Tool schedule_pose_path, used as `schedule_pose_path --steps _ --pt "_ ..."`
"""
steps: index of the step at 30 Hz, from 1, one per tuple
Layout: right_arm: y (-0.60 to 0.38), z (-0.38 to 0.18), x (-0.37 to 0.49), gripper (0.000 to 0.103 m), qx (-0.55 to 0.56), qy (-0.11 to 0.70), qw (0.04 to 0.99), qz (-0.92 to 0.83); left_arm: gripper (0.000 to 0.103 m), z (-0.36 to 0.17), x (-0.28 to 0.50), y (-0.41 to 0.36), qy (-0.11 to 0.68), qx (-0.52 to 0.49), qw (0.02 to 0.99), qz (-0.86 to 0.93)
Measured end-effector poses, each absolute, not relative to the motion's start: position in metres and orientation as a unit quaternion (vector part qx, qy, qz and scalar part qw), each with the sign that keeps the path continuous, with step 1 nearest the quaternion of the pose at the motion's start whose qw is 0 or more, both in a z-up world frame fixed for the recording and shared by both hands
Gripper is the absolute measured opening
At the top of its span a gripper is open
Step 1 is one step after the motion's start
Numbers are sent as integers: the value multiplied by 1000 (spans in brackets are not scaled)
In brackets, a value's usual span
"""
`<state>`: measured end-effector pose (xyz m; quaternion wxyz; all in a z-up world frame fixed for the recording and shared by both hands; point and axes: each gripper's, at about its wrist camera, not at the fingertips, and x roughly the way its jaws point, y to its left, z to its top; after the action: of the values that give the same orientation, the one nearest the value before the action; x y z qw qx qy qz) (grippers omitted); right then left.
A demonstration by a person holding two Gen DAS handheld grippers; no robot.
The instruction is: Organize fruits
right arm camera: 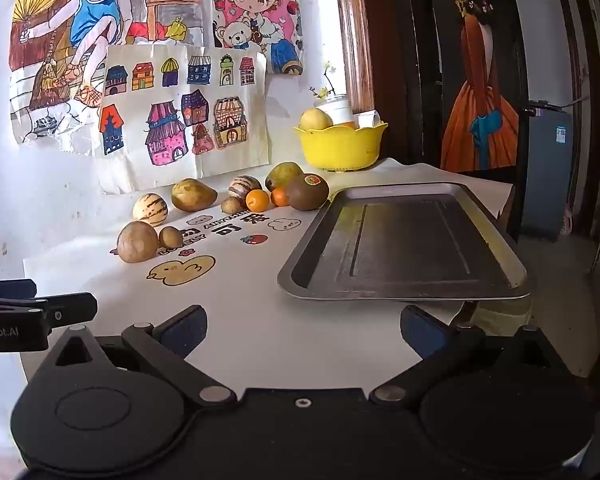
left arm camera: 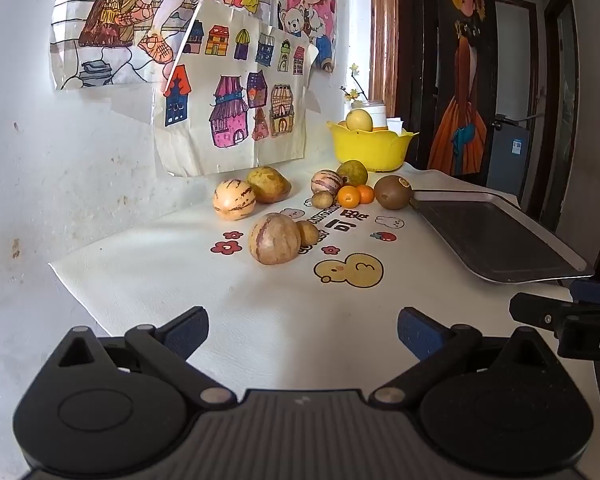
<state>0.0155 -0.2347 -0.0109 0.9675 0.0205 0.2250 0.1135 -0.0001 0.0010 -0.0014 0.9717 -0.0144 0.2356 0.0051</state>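
White cloth with little cartoon drawings (right arm camera: pixel 236 320) covers the table, and colourful kids' pictures (right arm camera: pixel 180 112) hang on the wall behind it. We hold the left gripper (left arm camera: pixel 302 334) and the right gripper (right arm camera: pixel 302 332) low over the cloth, both with jaws spread wide and nothing between them. Ahead of our left jaws we count ten loose fruits: three striped melons (left arm camera: pixel 275 239), two yellow-green pears (left arm camera: pixel 269 185), two small oranges (left arm camera: pixel 348 196), two small brown round fruits (left arm camera: pixel 308 233), and one brown kiwi (right arm camera: pixel 307 192) with a sticker. They sit together near the wall, well apart from our jaws. We see two containers. One dark flat tray (right arm camera: pixel 404 240) lies just ahead of our right jaws, with no fruit in it. One yellow bowl (right arm camera: pixel 340 146) stands far ahead, past the fruits, and holds a yellow fruit (right arm camera: pixel 315 119), something orange, and some white things.
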Motion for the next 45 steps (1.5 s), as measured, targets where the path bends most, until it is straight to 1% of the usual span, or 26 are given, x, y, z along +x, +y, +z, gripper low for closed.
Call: schedule_pose_path --steps 45 --pt "-232 -15 17 103 15 236 964 118 103 -4 -1 2 237 -22 971 9"
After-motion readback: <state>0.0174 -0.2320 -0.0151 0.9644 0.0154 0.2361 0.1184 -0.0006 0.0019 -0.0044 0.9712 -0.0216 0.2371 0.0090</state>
